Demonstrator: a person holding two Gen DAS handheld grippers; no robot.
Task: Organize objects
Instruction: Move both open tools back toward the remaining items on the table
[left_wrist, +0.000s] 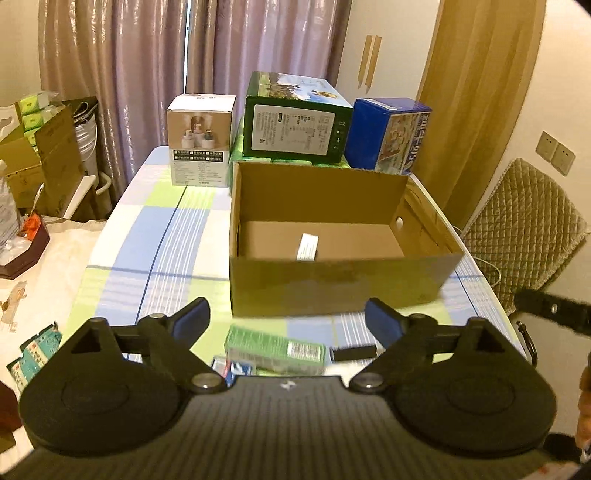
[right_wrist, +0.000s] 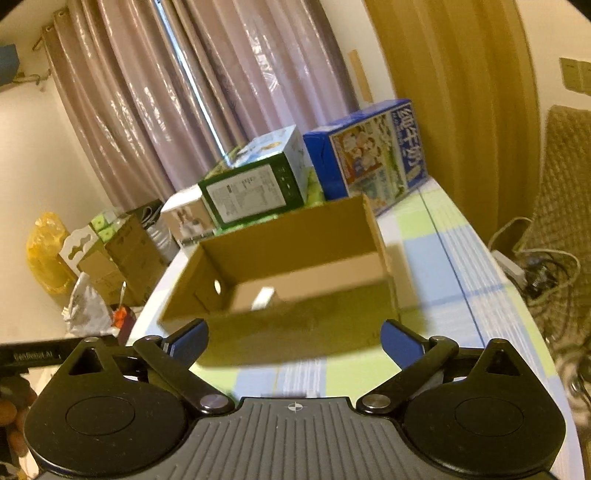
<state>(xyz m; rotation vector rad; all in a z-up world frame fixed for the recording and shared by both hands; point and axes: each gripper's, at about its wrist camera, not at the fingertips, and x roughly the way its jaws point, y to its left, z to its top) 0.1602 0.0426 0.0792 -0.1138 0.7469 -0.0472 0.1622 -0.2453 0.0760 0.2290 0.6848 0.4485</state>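
With both the left gripper (left_wrist: 287, 322) and right gripper (right_wrist: 294, 341) spread apart and empty, the step looks like pre-pick: next, the left closes on the small green rectangular carton (left_wrist: 275, 350) at 6 o'clock of the open brown cardboard box (left_wrist: 332, 284).

A long table covered with a checked cloth of blue, green and white squares (left_wrist: 155, 236) carries an open brown cardboard box (left_wrist: 332, 284) at its middle, with a white paper label lying on the box floor. Along the far edge stand a white and beige carton printed with a product photo (left_wrist: 199, 144), a dark green carton with a white text panel (left_wrist: 295, 125) resting on light green packs (left_wrist: 291, 161), and a blue carton with a cartoon picture (left_wrist: 388, 133). On the near edge, in front of the open box, lie a small green rectangular packet (left_wrist: 275, 349), a flat black object (left_wrist: 352, 353) just to its right, and a small blue and white packet (left_wrist: 232, 367), partly hidden.
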